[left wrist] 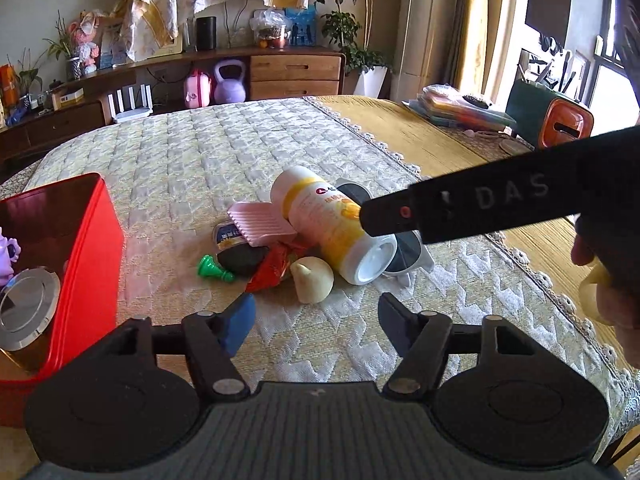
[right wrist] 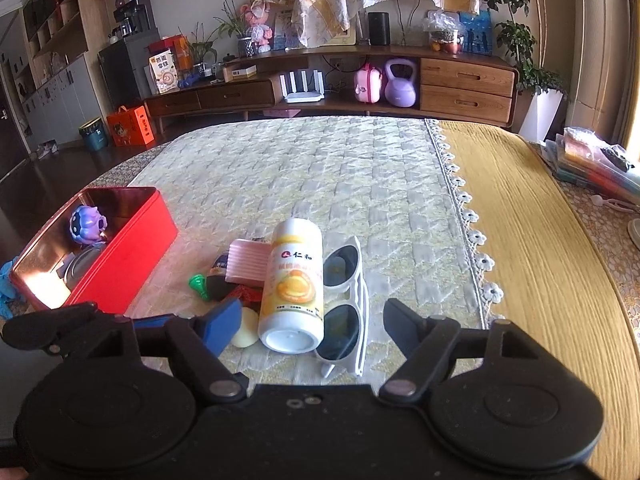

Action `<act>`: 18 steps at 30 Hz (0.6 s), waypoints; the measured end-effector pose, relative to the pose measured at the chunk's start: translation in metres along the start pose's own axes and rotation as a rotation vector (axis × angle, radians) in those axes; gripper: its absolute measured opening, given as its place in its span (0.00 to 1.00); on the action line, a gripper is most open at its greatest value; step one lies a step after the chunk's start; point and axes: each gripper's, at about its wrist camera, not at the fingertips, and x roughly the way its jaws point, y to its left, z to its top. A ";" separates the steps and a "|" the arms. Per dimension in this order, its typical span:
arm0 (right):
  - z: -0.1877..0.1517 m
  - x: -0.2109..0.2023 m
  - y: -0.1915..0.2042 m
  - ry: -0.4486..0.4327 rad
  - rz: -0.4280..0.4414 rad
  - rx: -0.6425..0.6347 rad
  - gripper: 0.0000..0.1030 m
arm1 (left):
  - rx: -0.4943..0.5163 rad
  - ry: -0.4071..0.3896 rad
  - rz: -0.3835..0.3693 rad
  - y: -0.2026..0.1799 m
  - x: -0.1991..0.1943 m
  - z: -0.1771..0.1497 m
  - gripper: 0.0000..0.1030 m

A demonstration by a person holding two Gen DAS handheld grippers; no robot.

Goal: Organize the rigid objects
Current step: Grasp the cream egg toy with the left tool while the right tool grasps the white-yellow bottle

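- Rigid objects lie in a small heap on the quilted cloth, near the front of it, with a red tin box just to the heap's left.
- Inside the red tin box, seen from the right wrist, stands a purple toy figure; a round silver lid lies in it too, plain in the left wrist view.
- Leftmost in the heap is a green chess pawn, on its side, next to a dark oval thing and a small tub with a printed lid.
- A pink ribbed piece lies partly over these, and a red wrapper lies below it.
- A cream garlic-shaped piece rests at the near side of the heap, touching the bottle.
- The white and yellow bottle lies on its side, its base toward the right wrist camera, resting partly on the white sunglasses.
- The left gripper has its jaws standing apart with nothing between them; its blue pads hang just short of the garlic-shaped piece.
- The right gripper is spread wide, and the bottle's base and the sunglasses lie between its fingers; the pads press on neither.
- In the left wrist view one black finger of the right gripper crosses in front of the bottle.
- Farther right lies a yellow cloth.
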 end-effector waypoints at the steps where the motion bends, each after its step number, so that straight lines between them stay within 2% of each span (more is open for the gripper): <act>1: 0.002 0.004 0.000 0.005 0.004 0.003 0.73 | -0.002 0.003 -0.001 0.000 0.002 0.000 0.57; 9: 0.011 0.032 0.003 0.029 0.014 0.001 0.65 | -0.027 0.022 0.001 0.005 0.019 0.003 0.50; 14: 0.013 0.047 0.006 0.046 0.012 -0.010 0.56 | -0.021 0.022 0.014 0.004 0.027 0.005 0.45; 18: 0.012 0.054 0.005 0.049 0.024 0.002 0.50 | -0.007 0.018 0.024 0.001 0.032 0.009 0.34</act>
